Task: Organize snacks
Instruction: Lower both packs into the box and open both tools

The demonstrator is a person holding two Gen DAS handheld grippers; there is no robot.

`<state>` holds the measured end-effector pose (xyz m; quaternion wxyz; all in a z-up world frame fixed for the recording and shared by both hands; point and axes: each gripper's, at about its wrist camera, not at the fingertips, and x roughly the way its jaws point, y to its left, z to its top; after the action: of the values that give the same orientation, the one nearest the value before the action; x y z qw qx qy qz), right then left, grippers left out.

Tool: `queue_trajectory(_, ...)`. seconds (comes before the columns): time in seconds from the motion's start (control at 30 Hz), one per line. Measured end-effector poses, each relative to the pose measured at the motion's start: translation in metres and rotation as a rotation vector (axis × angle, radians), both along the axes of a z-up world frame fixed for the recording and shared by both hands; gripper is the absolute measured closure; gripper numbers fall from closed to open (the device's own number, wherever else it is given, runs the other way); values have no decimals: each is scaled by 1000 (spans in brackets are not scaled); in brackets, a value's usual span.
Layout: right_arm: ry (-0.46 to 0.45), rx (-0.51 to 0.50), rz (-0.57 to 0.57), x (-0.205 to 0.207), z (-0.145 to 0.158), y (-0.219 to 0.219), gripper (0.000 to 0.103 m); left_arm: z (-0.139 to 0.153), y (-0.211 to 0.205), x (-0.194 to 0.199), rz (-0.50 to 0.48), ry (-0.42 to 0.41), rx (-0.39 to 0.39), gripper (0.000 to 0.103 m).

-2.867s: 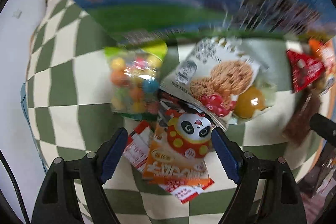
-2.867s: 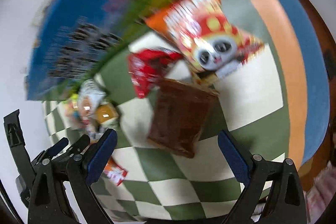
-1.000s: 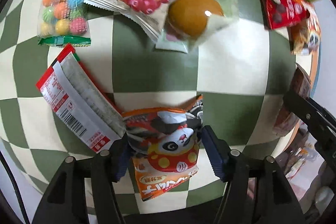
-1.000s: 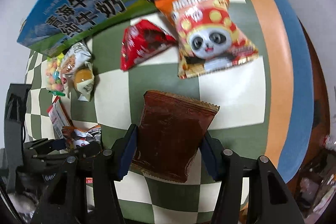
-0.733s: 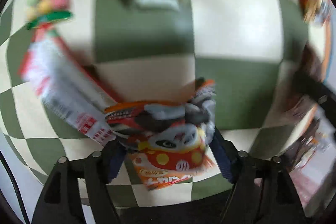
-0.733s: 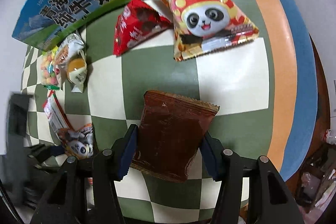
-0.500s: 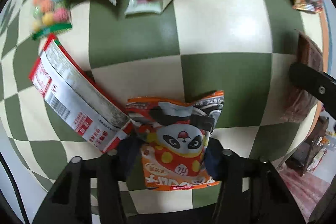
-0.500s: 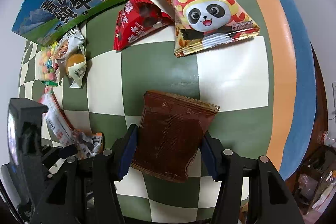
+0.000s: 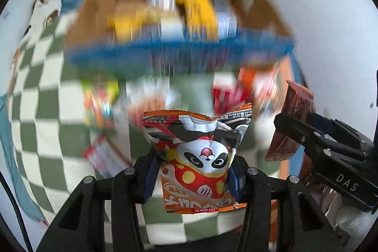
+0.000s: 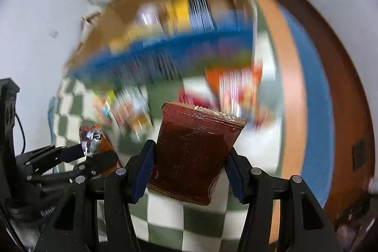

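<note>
My left gripper (image 9: pixel 192 175) is shut on an orange panda snack bag (image 9: pixel 197 152) and holds it up off the checked cloth. My right gripper (image 10: pixel 187 171) is shut on a brown snack packet (image 10: pixel 192 152), also lifted. That brown packet (image 9: pixel 291 124) and the right gripper show at the right of the left wrist view. The left gripper with its panda bag (image 10: pixel 93 137) shows at the lower left of the right wrist view. An open cardboard box (image 9: pixel 179 11) with a blue front stands ahead, blurred; it holds yellow and blue packs. It also shows in the right wrist view (image 10: pixel 170 23).
Several snacks lie blurred on the green and white checked cloth (image 9: pixel 42 110) in front of the box: a candy bag (image 9: pixel 100 103), red packets (image 9: pixel 226 96) and a second panda bag (image 10: pixel 236 89). White wall stands behind. The table's orange and blue edge (image 10: pixel 300 86) runs on the right.
Both grippers have lifted their snacks off the cloth and tilted up towards the box. The view is now blurred with motion, and the box's open inside has come into sight.
</note>
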<state>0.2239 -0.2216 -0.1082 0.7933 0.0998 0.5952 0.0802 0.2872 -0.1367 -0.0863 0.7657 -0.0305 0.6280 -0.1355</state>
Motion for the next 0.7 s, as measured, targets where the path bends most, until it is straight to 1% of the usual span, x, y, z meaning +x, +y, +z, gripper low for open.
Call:
queue_trajectory(0.03,-33,-3,14,15,17,-2,44,11,1,8,6,-25,-7,57)
queue_trajectory(0.07,-62,-2,22,30,31,-5,44,24,5,24,13,-53,-7,57)
queue_trajectory(0.17,-125,-42,62,79,60,-5,44,45,15,70,30,-115,25,57)
queue_trajectory(0.2,-142,-77,83,101,65,-1,44,44,24,84,32,-128,40,57)
queue_trajectory(0.23,-147,-118,108,124,67,3,44,35,35,101,32,-139,65,57)
queue_trajectory(0.27,-144,-128,120,146,67,5,44,29,44,124,36,-144,101,57)
queue_trajectory(0.3,-129,-132,142,162,64,7,44,25,48,141,34,-141,125,57)
queue_trajectory(0.37,-89,-181,181,204,52,12,44,19,56,172,35,-133,179,57)
queue_trajectory(0.47,-28,-240,221,249,32,14,44,0,62,216,36,-89,239,56)
queue_trajectory(0.57,37,-310,259,277,9,18,44,-24,65,239,31,-47,284,54)
queue_trajectory(0.63,86,-333,274,288,-6,20,43,-46,72,256,27,-8,296,54)
queue_trajectory(0.7,125,-342,272,294,-20,18,38,-71,79,266,26,30,309,52)
